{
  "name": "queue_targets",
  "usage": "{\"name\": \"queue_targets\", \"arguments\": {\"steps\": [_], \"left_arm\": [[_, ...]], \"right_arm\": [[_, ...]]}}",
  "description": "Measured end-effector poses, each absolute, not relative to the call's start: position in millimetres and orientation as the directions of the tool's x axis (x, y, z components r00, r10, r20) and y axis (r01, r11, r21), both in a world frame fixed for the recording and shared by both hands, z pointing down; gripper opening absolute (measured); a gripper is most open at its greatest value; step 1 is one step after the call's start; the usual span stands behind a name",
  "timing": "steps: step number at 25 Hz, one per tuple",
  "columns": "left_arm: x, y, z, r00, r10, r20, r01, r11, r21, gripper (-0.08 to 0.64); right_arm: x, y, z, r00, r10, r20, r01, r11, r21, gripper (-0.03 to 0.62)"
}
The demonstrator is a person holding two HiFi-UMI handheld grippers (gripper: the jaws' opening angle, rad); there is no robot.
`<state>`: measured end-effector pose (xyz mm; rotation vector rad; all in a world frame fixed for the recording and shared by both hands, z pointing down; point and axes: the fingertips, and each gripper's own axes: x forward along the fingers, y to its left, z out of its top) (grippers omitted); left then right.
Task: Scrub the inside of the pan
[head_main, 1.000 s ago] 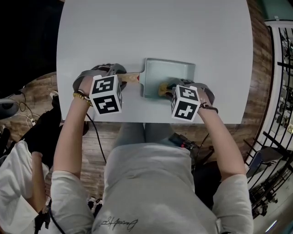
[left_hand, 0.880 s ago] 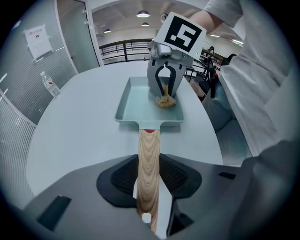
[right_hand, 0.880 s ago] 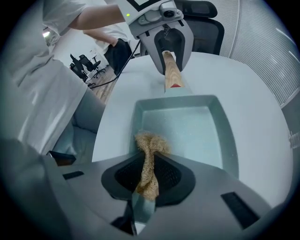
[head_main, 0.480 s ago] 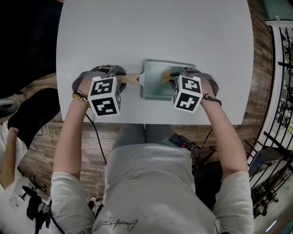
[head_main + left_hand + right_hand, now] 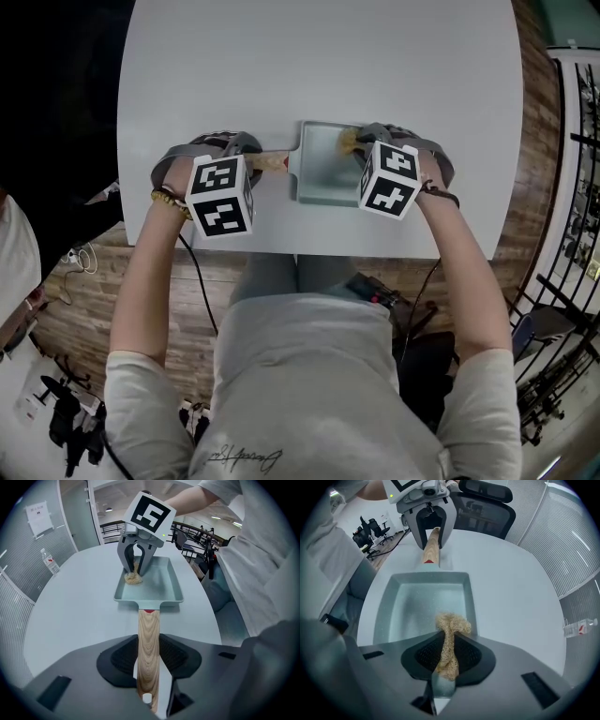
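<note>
The left tool (image 5: 149,657) clamps the wooden handle (image 5: 148,630) of a pale green rectangular pan (image 5: 172,584), which lies flat on the grey tabletop (image 5: 319,56) near the person's edge. Since 1 second ago that tool has stayed put, while the right tool (image 5: 447,654), pinching a tan scrubber (image 5: 453,624), has slid from the pan's near side to its far side. Only the scrubber's tuft is in the pan.

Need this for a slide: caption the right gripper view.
Right gripper holds a tan scrubber in the pale rectangular pan; left gripper grips its wooden handle.
</note>
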<state>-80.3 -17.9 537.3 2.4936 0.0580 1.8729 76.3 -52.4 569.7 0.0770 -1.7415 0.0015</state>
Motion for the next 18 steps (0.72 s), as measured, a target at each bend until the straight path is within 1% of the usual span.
{"name": "queue_targets", "arguments": {"steps": [8,18], "left_arm": [[-81,-19,540,0.277,0.039,0.96,-0.001,-0.999,0.041,0.149],[-81,-22,543,0.27,0.031,0.962,-0.003,-0.999,0.033,0.149]], "right_arm": [[77,-30,571,-0.176,-0.015,0.984,-0.047,0.999,0.007,0.075],[82,26,571,-0.186,0.097,0.978,-0.006,0.995,-0.1,0.074]]}}
